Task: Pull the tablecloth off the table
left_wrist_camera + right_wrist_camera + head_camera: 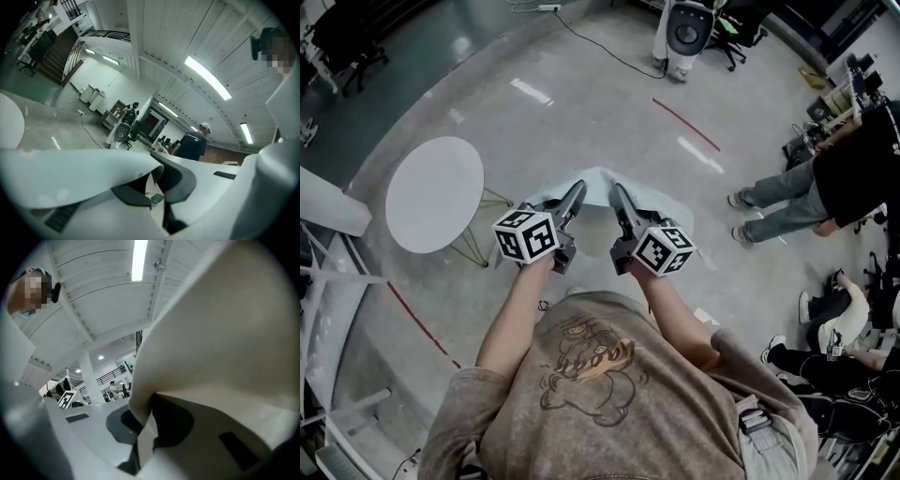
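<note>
- The floor is wide and shiny, and a cable trails across it. If the person steps that way with the view ahead blocked by fabric, a stumble looks possible to me.
- Bystanders sit and stand near the right side. A wide swing of the cloth could flick toward them.
- The round table stands to the person's left, its top bare and apart from the cloth. Its thin wire legs look light, so a loose corner that catches there could tip it.
- The tablecloth is off the table, bunched in front of the person's chest between both tools. How low its free end hangs is hidden. If it reaches the floor, I think it could be trodden on and yanked free.
- The left gripper is clamped on a fold of the cloth, and the right gripper is clamped on another fold. Each pinches only a narrow edge, so a sharp tug might slide the fabric out of one.
</note>
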`<state>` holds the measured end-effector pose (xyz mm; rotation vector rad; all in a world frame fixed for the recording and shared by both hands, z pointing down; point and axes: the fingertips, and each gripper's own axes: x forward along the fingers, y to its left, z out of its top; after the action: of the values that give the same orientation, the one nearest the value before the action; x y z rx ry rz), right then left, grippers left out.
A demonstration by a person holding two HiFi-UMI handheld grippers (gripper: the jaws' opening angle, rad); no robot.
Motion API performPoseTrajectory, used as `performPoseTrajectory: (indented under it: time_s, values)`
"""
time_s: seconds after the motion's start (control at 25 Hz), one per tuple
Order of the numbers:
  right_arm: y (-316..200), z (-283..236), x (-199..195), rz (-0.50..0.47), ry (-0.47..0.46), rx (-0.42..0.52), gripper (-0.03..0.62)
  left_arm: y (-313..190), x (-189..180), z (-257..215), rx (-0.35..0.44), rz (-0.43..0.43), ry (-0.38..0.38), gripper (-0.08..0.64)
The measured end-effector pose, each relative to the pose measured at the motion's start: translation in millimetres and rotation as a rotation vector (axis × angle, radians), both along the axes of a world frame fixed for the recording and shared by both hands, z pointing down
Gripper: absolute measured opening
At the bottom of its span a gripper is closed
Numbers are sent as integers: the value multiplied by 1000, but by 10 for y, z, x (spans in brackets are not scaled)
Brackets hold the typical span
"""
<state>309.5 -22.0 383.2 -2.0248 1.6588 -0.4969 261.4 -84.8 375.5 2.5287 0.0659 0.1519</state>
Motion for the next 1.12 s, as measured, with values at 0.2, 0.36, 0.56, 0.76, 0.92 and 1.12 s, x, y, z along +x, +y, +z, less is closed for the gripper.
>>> performPoseTrajectory:
  time_s: [0.2,0.36,0.56,0.76,0.92,1.12]
  values:
    - [176,-19,108,35,0,1,15,183,81,-54,5,17,9,20]
    - [260,6,135,36,-8,7,17,291,76,-71,35,4,2,20]
    - [175,54,51,-19,-24,0,23,255,-43,-66,74,-52,-20,20]
    - [21,87,-131,-97,-27,-14,25,147,-260,-44,99,-127,-44,21]
    - [-326,89,-423,-211,-11,-32,29,-141,-594,-30,94,-241,-59,21]
    - [-734,49,-888,-365,9,-25,28,-461,-1113,-50,92,-393,-57,21]
